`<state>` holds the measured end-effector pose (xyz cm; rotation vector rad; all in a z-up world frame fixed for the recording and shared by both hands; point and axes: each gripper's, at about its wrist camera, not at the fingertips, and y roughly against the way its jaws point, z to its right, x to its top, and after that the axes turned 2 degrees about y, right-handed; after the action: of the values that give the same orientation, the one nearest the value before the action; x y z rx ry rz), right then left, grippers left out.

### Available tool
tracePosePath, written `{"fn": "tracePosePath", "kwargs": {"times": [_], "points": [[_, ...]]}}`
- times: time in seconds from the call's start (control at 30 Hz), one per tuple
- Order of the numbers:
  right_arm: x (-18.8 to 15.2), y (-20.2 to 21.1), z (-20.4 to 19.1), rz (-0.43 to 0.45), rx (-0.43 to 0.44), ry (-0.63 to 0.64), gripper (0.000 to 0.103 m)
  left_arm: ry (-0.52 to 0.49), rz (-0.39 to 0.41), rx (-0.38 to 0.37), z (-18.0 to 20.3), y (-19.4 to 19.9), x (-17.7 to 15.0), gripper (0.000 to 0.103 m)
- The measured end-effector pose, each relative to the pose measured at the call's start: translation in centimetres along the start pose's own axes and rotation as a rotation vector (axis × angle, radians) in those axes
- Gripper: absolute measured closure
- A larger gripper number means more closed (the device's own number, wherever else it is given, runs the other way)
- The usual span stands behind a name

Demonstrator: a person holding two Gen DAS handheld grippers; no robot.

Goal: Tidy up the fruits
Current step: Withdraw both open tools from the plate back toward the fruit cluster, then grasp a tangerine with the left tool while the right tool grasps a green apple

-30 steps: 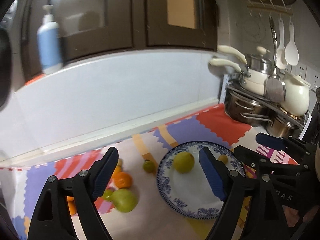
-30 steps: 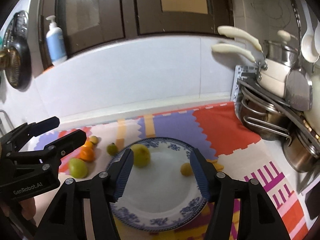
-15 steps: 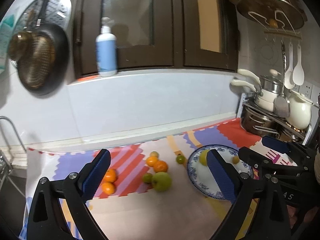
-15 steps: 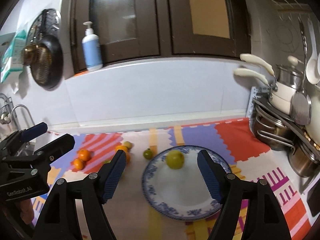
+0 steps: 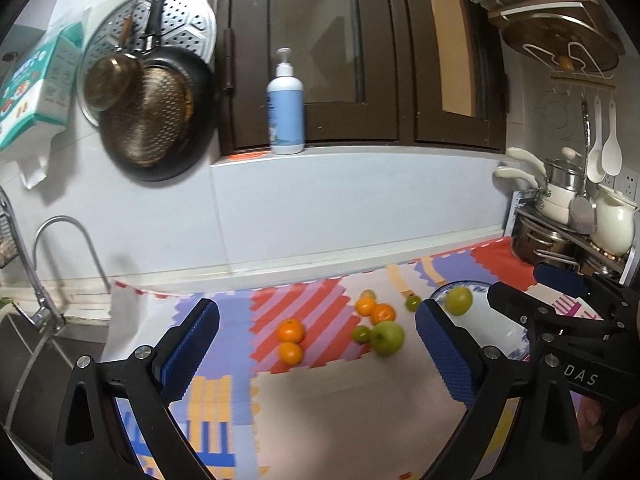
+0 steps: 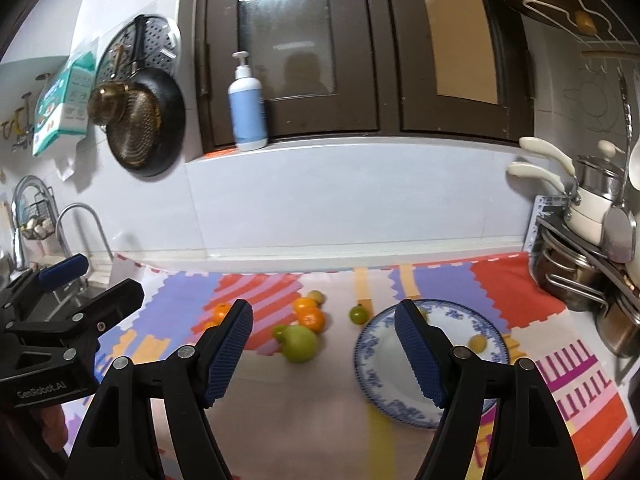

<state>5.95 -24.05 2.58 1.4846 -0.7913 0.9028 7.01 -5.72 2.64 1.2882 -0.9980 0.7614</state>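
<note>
Orange fruits [image 5: 290, 330]: 4; plate [image 6: 376, 376]: 1.

Blue-patterned white plate [image 6: 404, 408], green apple [image 6: 300, 343]

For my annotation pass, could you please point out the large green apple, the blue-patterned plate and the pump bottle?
large green apple [image 6: 300, 343], right wrist view, middle of its skin
blue-patterned plate [image 6: 378, 380], right wrist view, bare white centre
pump bottle [image 5: 285, 120], left wrist view, blue body

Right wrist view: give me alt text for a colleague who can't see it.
The right tool hangs open and empty above a colourful mat, between loose fruit and a blue-and-white plate. A large green apple, oranges and small green fruits lie left of the plate, which holds a small yellow fruit. The left tool is at far left.
</note>
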Motion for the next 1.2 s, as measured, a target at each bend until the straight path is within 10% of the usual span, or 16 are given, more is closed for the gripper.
{"fn": "tracePosePath", "kwargs": {"times": [0.53,1.2], "points": [[-0.6,-2.4,-5.0,-0.04,-0.009,0.053,0.029,-0.019,-0.032,0.035,-4.5,-1.5,-2.0,0.003],[-2.5,-12.7,-3.2,-0.213,0.008,-0.012,0.029,0.003,-0.221,0.001,-4.9,-12.5,-4.5,0.015]]}}
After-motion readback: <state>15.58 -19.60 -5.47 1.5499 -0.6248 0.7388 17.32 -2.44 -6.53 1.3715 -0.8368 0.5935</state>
